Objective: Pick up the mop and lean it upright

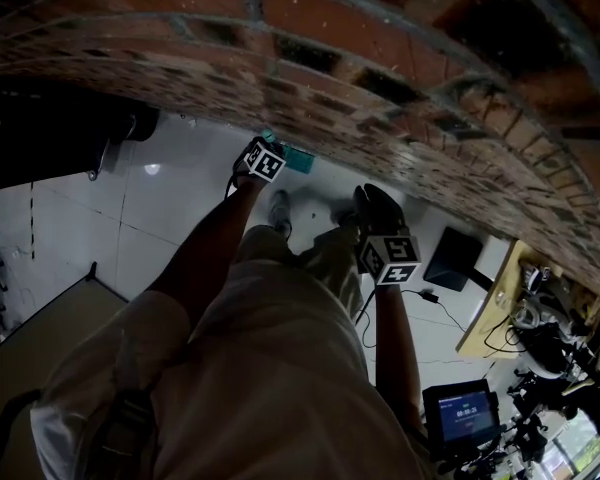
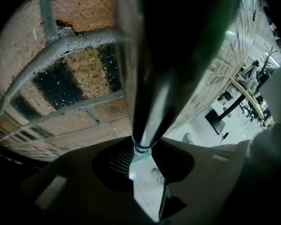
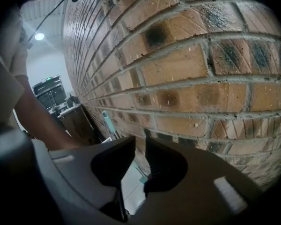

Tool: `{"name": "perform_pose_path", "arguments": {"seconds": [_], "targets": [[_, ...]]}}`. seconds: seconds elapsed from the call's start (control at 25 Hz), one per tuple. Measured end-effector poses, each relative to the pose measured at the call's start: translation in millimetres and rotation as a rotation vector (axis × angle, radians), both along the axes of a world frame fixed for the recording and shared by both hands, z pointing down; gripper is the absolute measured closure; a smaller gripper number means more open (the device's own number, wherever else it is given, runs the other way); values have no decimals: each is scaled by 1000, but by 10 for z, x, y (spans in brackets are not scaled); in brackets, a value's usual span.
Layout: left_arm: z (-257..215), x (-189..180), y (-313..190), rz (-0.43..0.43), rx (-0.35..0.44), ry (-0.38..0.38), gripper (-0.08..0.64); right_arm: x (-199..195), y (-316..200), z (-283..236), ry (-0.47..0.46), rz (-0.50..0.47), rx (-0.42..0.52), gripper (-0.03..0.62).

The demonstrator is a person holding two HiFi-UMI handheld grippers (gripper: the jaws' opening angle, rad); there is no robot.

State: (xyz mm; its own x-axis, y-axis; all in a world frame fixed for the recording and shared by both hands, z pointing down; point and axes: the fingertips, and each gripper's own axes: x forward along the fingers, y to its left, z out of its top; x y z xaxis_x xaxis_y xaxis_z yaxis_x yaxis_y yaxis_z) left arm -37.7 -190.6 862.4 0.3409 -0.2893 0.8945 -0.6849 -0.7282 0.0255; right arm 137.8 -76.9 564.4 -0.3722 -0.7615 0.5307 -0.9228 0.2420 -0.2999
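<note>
The mop's dark, shiny pole [image 2: 152, 102] runs down close to the brick wall and passes between the jaws of my left gripper [image 2: 141, 150], which is shut on it at a teal collar [image 2: 140, 153]. In the head view a teal part of the mop [image 1: 298, 158] shows beside the left gripper's marker cube [image 1: 263, 160], at the foot of the wall. The right gripper view shows the mop's teal handle end [image 3: 106, 121] leaning on the bricks. My right gripper [image 3: 139, 149] hangs near the wall, its jaws a narrow gap apart with nothing between them.
The brick wall [image 1: 310, 48] fills the far side. The person's shoes [image 1: 380, 206] stand on the white tiled floor [image 1: 170, 208]. A black flat stand base [image 1: 452, 258], a wooden desk [image 1: 495, 303] with cables and a lit screen [image 1: 462, 410] lie at right.
</note>
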Motion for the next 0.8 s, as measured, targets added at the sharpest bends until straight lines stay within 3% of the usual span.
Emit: {"name": "perform_pose_path", "arguments": {"seconds": [0.52,0.8], "targets": [[30,64,-1,9,-72,-31,323,3,91,-17,-4,12,4,523],[-187,-79,54,-16,5,36,318,0,55,-112,-4,27,41,523]]}}
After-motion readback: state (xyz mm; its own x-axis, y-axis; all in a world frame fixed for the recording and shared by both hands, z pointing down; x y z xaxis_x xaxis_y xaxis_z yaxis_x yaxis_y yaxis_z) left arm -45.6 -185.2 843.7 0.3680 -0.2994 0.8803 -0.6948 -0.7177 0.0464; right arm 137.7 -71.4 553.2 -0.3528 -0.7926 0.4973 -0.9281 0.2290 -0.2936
